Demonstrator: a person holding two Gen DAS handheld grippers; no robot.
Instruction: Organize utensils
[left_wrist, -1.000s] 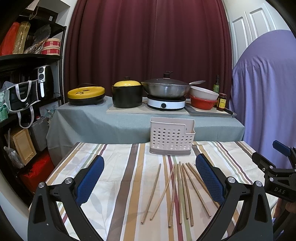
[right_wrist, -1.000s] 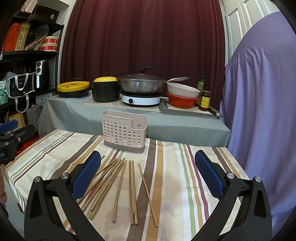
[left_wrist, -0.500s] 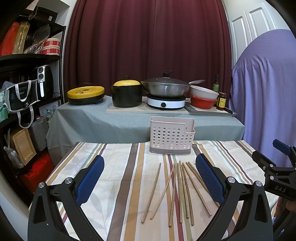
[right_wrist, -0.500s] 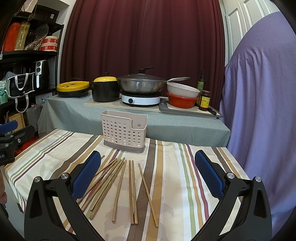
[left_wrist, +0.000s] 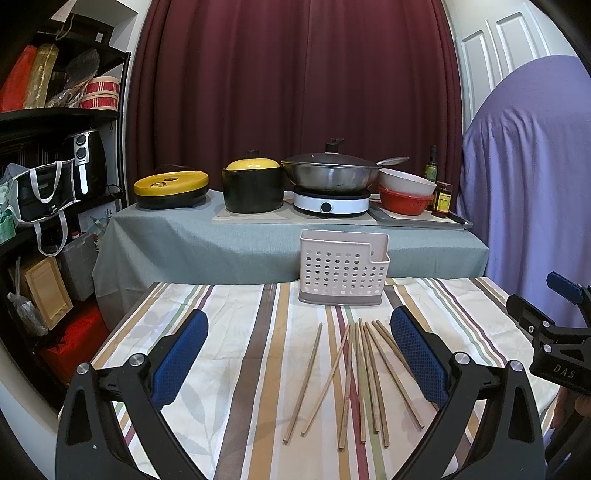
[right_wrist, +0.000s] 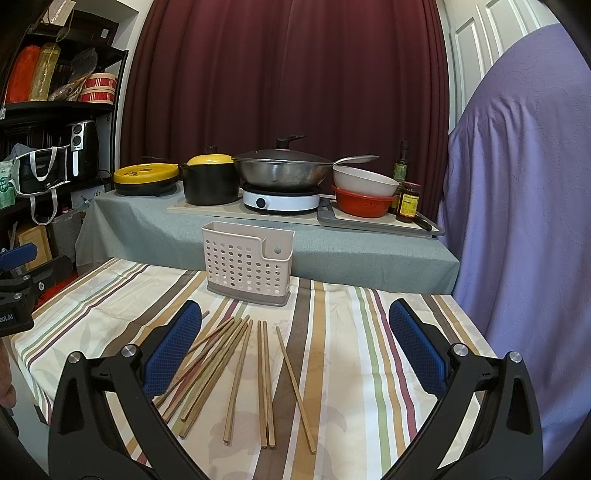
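Note:
Several wooden chopsticks (left_wrist: 364, 373) (right_wrist: 240, 369) lie loose on the striped tablecloth (left_wrist: 243, 354) (right_wrist: 351, 350), pointing roughly toward a perforated beige utensil holder (left_wrist: 343, 271) (right_wrist: 248, 263) that stands upright at the table's far edge. My left gripper (left_wrist: 299, 354) is open, hovering above the near ends of the chopsticks with nothing between its blue pads. My right gripper (right_wrist: 295, 349) is open too, held over the right part of the chopstick group. Each gripper shows at the edge of the other's view: the right gripper (left_wrist: 554, 332) and the left gripper (right_wrist: 14, 291).
Behind the table a grey-covered counter (left_wrist: 177, 236) carries a yellow-lidded cooker (left_wrist: 170, 188), a black pot (left_wrist: 253, 186), a wok on a hob (left_wrist: 330, 177), stacked bowls (left_wrist: 406, 190) and bottles. Shelves (left_wrist: 55, 166) stand at left, a purple-draped shape (right_wrist: 517, 184) at right.

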